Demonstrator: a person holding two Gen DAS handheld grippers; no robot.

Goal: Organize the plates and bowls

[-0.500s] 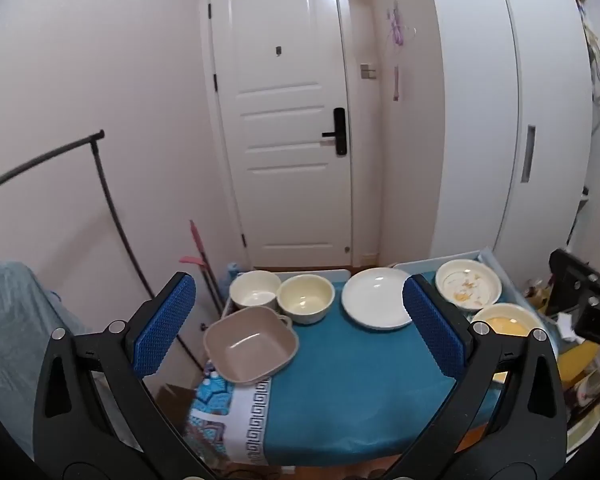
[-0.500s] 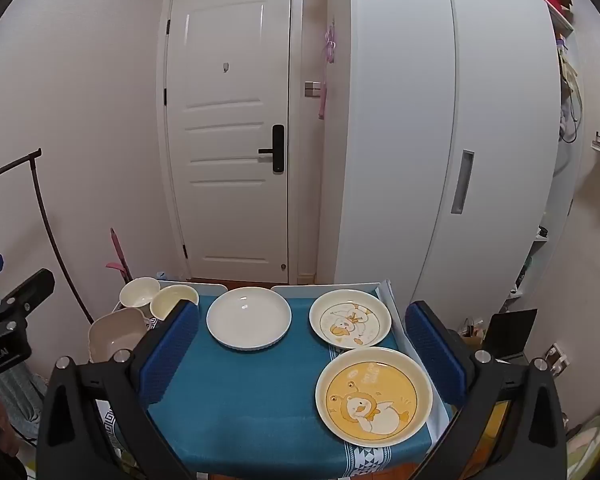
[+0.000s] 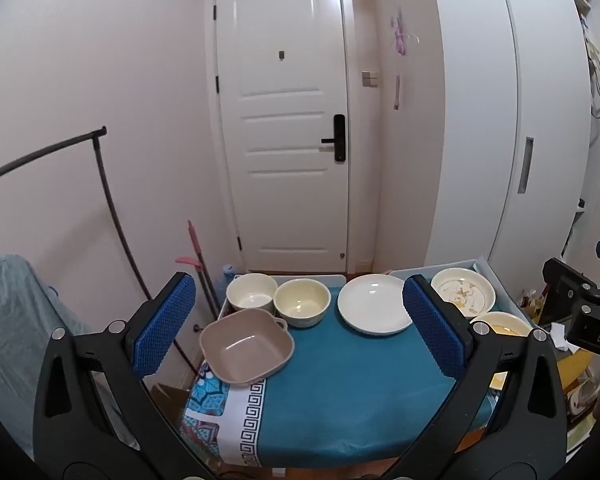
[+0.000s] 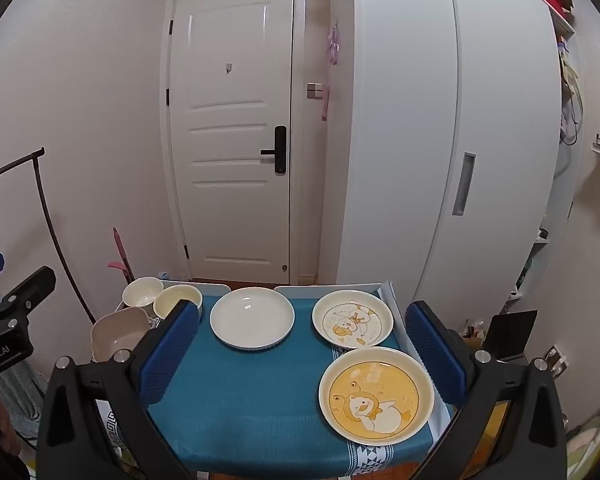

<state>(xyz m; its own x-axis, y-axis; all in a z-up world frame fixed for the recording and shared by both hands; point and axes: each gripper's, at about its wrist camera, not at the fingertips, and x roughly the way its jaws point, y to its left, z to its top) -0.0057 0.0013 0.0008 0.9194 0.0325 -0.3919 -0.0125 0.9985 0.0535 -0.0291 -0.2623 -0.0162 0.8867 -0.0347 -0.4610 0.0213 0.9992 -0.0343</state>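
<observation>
A small table with a teal cloth holds the dishes. At its left are a beige square bowl, a white round bowl and a cream round bowl. A plain white plate lies at the back middle. A white duck plate and a yellow duck plate lie at the right. My left gripper and right gripper are both open and empty, held above the table's near side.
A white door and white wardrobe stand behind the table. A black clothes rack and a pink-handled tool stand at the left. Clutter lies on the floor at the right.
Both grippers have stayed open; the left wrist view has shifted slightly, so the table sits a little more central in it. No dish has moved.
</observation>
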